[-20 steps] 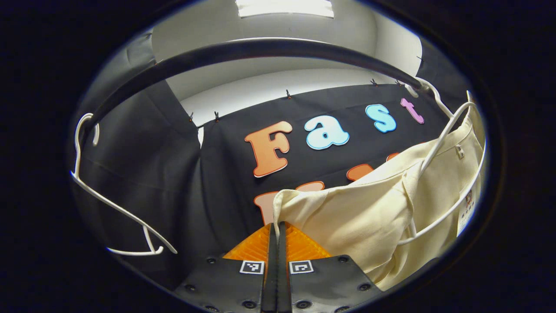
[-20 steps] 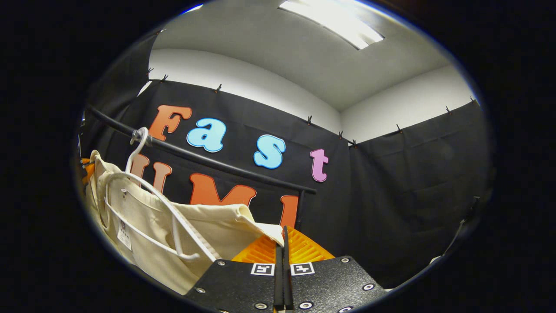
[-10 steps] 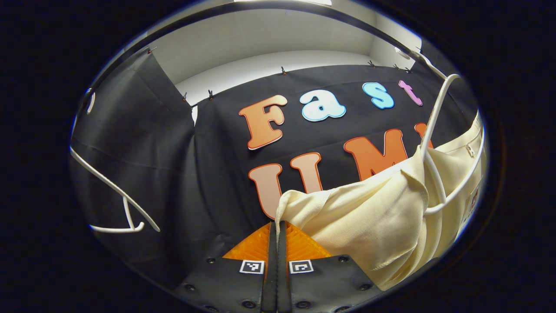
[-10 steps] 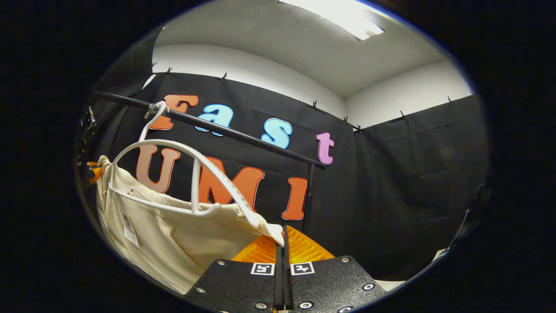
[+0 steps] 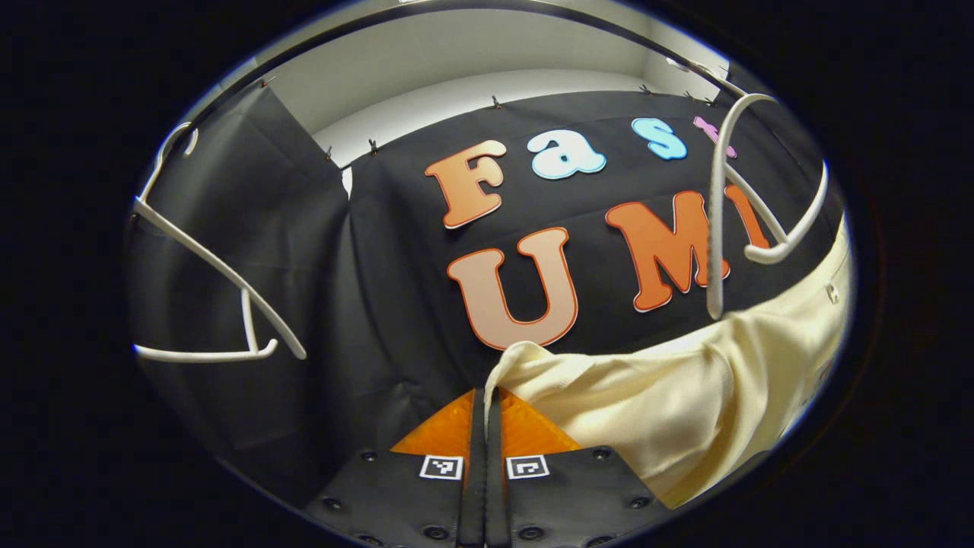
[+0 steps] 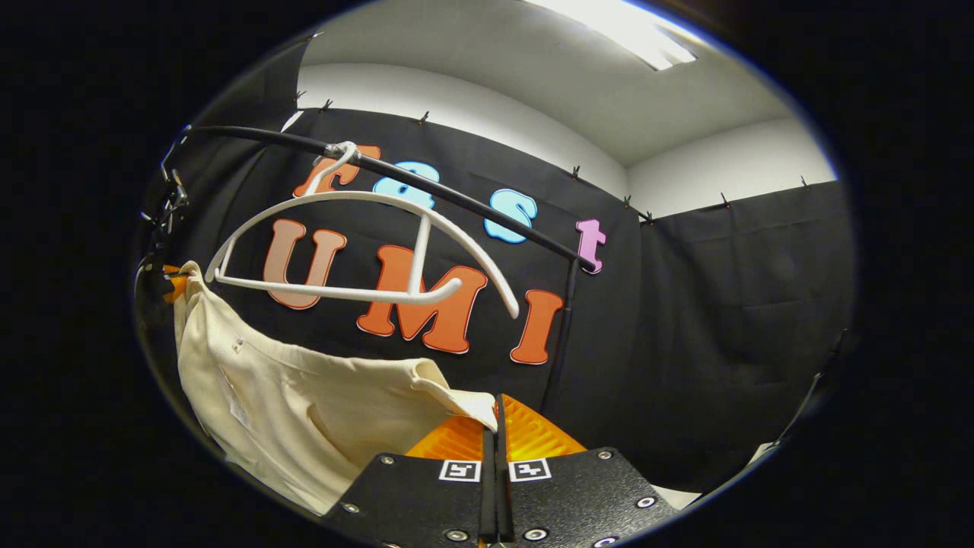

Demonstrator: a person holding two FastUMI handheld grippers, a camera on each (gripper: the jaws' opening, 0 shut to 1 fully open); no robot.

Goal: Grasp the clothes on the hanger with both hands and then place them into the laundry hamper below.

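Down comes the garment (image 5: 685, 396), and it has cleared the hanger (image 6: 365, 243) completely: a second ago the white frame was threaded through the cream cloth, and now it swings bare from the black rail (image 6: 456, 198), well above the fabric. Both hands have dropped, since rail and hanger sit higher in each view than they did.

Left gripper (image 5: 485, 396) is pressed together on a corner of the cloth, a narrow fold of hem rising from between its fingers. Over in the right gripper view, the right gripper (image 6: 496, 422) is likewise clamped on the opposite corner, a flap of fabric curling over its tips. With a pinch at each end, the garment hangs between them in a shallow sling, which looks like the whole point of a two-handed hold: spread wide, it slipped off both hanger arms at once without snagging and stays open instead of bunching.

A second white hanger (image 5: 221, 297) hangs empty off to the side in the left gripper view, well apart from the action.

So the grasp and the strip-off look done. What remains, by this reading, is the lowering. The laundry hamper lies somewhere beneath these upward-tilted cameras, so the approach will have to be judged once they tip down. One risk: the trailing middle of the cloth could catch a rim if both ends are not brought in together.
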